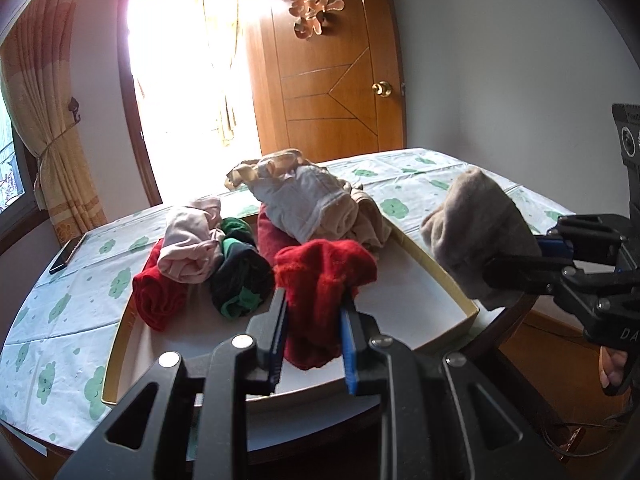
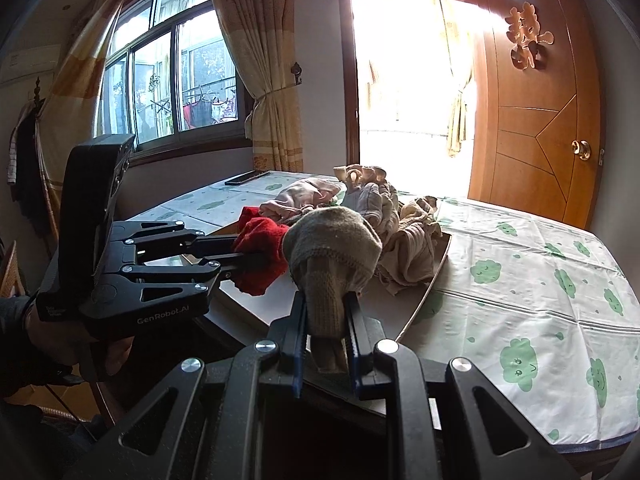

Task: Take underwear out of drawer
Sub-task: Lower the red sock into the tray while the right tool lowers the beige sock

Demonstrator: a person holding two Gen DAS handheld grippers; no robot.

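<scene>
The left gripper (image 1: 314, 316) clamps a red rolled garment (image 1: 320, 276) lifted clear of the shallow drawer (image 1: 440, 272), which sits on a table with a cloud-print cloth (image 1: 60, 312). Beside it the right gripper (image 2: 326, 320) pinches a beige knitted piece (image 2: 334, 248), also raised off the tray. More underwear, a pink bundle (image 1: 192, 248), a dark green-trimmed one (image 1: 240, 276) and a grey heap (image 1: 308, 204), lies in the drawer. The removal step appears under way; next, both loads likely need carrying past the rim and setting on the cloth.
</scene>
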